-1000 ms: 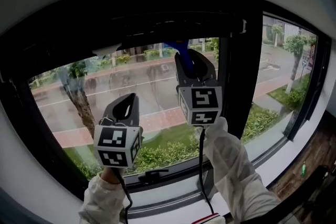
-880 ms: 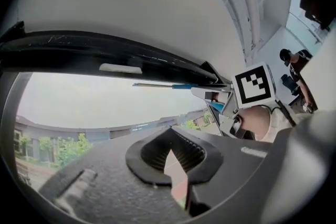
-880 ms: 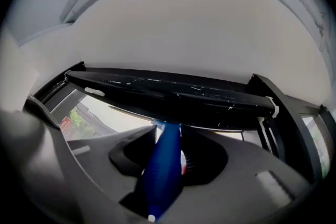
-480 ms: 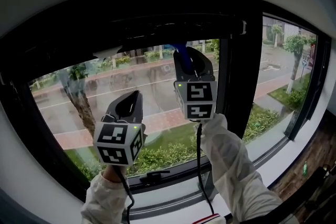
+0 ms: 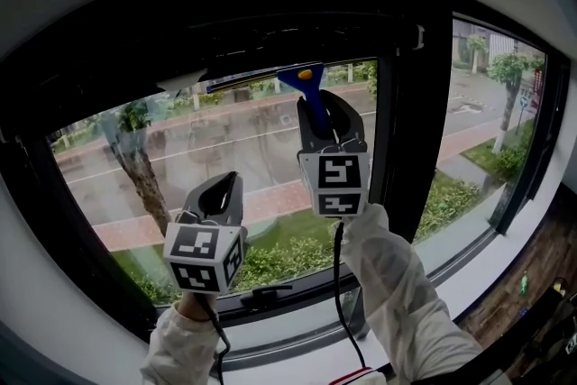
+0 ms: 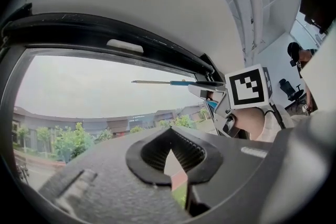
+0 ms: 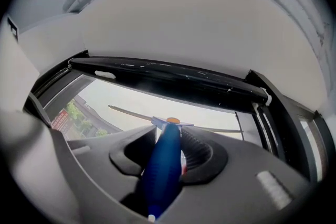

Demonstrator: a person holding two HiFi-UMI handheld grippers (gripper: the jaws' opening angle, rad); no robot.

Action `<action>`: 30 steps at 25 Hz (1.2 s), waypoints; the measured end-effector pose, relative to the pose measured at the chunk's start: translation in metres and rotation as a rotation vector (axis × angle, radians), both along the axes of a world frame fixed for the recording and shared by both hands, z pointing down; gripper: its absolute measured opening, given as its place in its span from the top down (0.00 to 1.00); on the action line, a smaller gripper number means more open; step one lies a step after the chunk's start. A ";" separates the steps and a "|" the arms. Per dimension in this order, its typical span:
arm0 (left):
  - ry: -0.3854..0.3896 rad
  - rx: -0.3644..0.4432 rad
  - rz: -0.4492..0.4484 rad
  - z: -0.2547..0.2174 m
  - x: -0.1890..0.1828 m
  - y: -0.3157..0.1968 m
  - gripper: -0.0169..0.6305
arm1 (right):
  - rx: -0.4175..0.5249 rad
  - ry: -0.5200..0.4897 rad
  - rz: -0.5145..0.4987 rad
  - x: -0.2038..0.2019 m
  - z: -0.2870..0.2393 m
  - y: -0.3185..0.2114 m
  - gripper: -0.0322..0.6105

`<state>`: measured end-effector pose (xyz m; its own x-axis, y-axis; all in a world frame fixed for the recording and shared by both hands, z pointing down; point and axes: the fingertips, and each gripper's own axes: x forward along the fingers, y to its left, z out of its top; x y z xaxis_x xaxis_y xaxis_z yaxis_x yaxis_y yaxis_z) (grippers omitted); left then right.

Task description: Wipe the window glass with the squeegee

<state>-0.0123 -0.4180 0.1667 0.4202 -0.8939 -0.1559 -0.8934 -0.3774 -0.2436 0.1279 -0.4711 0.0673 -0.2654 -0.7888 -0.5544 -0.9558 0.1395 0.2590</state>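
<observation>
A squeegee (image 5: pixel 305 84) with a blue handle and a long thin blade lies against the window glass (image 5: pixel 180 158), just under the black top frame (image 5: pixel 270 22). My right gripper (image 5: pixel 326 117) points up and is shut on the squeegee's handle (image 7: pixel 163 165); its blade (image 7: pixel 131 112) runs out to the left beyond the jaws. My left gripper (image 5: pixel 216 194) hangs lower and to the left, off the glass, jaws together with nothing in them. From the left gripper (image 6: pixel 170 157) view, the blade (image 6: pixel 157 82) and the right gripper (image 6: pixel 210 93) show up and to the right.
A black upright mullion (image 5: pixel 410 104) stands right of the squeegee, with another pane (image 5: pixel 487 104) beyond it. A window handle (image 5: pixel 261 297) sits on the lower frame above the white sill (image 5: pixel 288 347). Outside are a tree, a road and hedges.
The squeegee blade has come down from behind the top frame's edge and now shows whole on the glass. Both grippers sit slightly lower in the view.
</observation>
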 end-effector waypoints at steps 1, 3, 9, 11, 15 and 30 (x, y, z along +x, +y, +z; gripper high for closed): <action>-0.007 -0.003 0.000 0.004 0.000 0.001 0.97 | -0.002 0.000 0.001 0.000 0.004 0.000 0.72; -0.017 -0.007 -0.002 0.011 0.001 0.002 0.97 | -0.010 0.000 0.000 0.001 0.011 0.000 0.72; -0.030 -0.047 -0.009 0.039 0.004 0.001 0.97 | -0.037 -0.006 0.003 0.003 0.035 0.001 0.72; -0.028 -0.060 -0.006 0.047 0.005 0.000 0.97 | -0.044 -0.008 0.005 0.003 0.044 0.001 0.72; -0.021 -0.083 -0.003 0.063 0.007 0.003 0.97 | -0.060 -0.008 0.007 0.003 0.062 0.002 0.72; -0.007 -0.152 0.007 0.117 0.015 0.009 0.97 | -0.127 -0.005 0.010 0.005 0.130 0.004 0.72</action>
